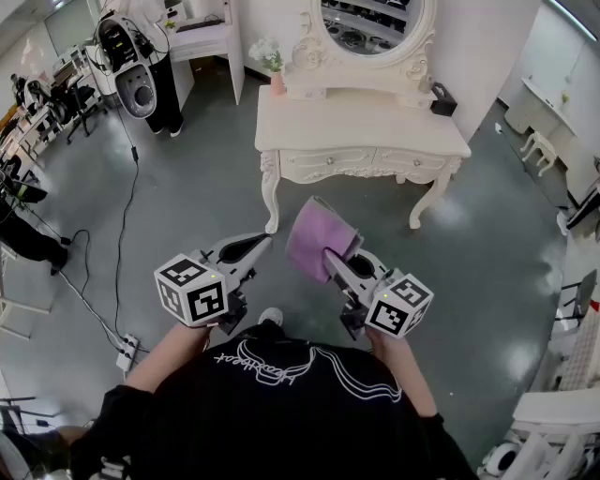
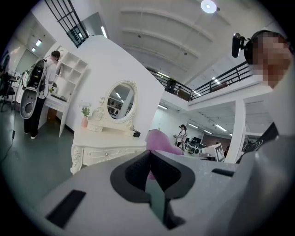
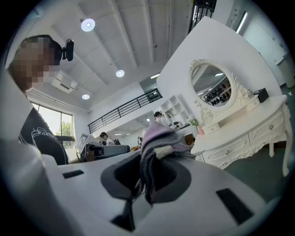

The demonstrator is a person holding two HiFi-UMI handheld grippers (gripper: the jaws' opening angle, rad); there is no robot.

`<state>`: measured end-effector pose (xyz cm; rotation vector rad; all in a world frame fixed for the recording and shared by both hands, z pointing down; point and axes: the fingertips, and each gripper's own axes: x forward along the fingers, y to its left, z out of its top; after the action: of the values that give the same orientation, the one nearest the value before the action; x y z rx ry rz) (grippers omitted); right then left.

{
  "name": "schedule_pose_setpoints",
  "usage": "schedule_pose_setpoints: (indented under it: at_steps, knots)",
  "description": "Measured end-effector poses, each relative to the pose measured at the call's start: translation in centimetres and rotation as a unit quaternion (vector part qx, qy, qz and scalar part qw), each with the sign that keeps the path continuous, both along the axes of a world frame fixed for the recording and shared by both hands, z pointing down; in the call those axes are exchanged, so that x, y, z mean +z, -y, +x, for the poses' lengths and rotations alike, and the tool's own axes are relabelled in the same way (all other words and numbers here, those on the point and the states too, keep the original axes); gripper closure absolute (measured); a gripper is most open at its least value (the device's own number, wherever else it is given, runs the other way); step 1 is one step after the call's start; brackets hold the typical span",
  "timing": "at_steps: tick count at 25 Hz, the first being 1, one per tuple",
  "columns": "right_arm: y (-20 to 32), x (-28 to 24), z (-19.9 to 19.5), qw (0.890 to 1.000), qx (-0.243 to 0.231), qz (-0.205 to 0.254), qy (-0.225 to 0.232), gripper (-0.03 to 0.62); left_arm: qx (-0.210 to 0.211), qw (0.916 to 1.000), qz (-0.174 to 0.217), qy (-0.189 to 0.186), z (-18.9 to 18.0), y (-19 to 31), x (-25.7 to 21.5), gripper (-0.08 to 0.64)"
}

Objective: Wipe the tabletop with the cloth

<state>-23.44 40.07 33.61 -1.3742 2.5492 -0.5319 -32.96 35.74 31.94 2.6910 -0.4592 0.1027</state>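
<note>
A white dressing table with an oval mirror stands ahead of me across the grey floor. A folded pink-purple cloth sticks up from my right gripper, which is shut on it, well short of the tabletop. In the right gripper view the cloth bunches between the jaws, with the table at the right. My left gripper is held beside it at the left, shut with nothing in it. In the left gripper view the jaws meet at the tip, the cloth just behind and the table beyond.
On the tabletop stand a small plant in a pink vase at the left and a black box at the right. Cables and a power strip lie on the floor at the left. A person stands by equipment at the back left.
</note>
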Motion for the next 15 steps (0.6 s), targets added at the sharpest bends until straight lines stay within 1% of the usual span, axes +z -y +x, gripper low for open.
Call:
schedule_pose_setpoints:
  at_steps: [5,10,12,15]
  knots:
    - [1.1,0.1,0.1,1.000,0.006,0.002,-0.015,0.543,-0.006,1.0000,0.001,-0.001,-1.1,1.1,0.4,0.557]
    - [3.0,0.6,0.2,0.999,0.000,0.005,-0.034,0.543,-0.010,0.9999,0.005,-0.011,-1.1,3.4,0.6,0.557]
    - [4.0,1.1,0.6,0.999,0.005,0.002,-0.039,0.543,-0.008,0.9999,0.007,-0.013,-0.9,4.3,1.3,0.556]
    - [6.1,2.3,0.7,0.999,0.015,-0.008,-0.042,0.543,-0.007,0.9999,-0.002,-0.014,-1.1,6.2,2.7,0.557]
